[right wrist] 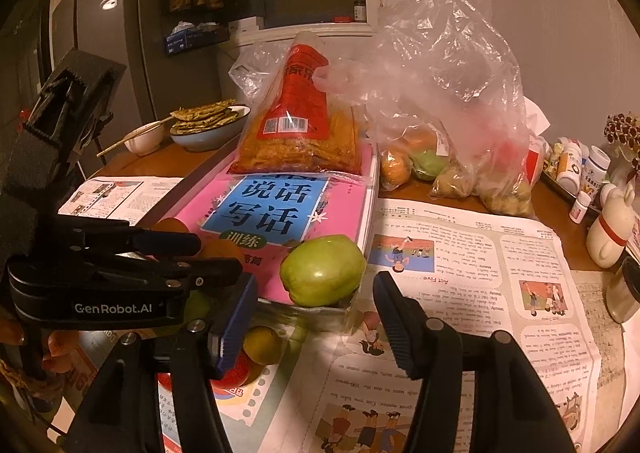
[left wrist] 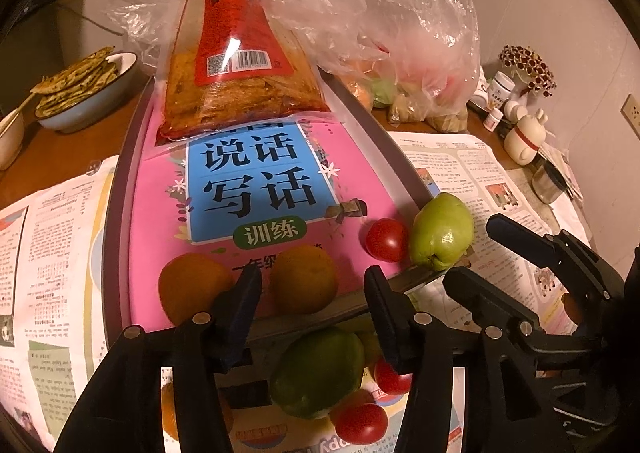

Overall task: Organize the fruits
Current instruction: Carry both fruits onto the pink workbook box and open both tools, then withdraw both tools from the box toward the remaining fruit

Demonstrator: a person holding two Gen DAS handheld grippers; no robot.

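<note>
A pink book (left wrist: pixel 256 189) lies on a grey tray (left wrist: pixel 116 221). On its near end sit two oranges (left wrist: pixel 192 287) (left wrist: pixel 304 279), a cherry tomato (left wrist: pixel 386 240) and a green guava (left wrist: pixel 442 231). Below the tray edge lie another green fruit (left wrist: pixel 318 371) and two cherry tomatoes (left wrist: pixel 362 423). My left gripper (left wrist: pixel 312 301) is open and empty, its fingers either side of the right orange. My right gripper (right wrist: pixel 316 307) is open and empty, just in front of the guava (right wrist: pixel 322 271); it also shows in the left wrist view (left wrist: pixel 496 249).
A snack bag (left wrist: pixel 240 53) lies on the book's far end. A clear plastic bag (right wrist: pixel 452 113) with more fruit stands at the back right. A bowl of flatbreads (left wrist: pixel 82 89) is back left. Bottles and a white figurine (right wrist: pixel 610 229) stand at the right. Newspaper (right wrist: pixel 472 273) covers the table.
</note>
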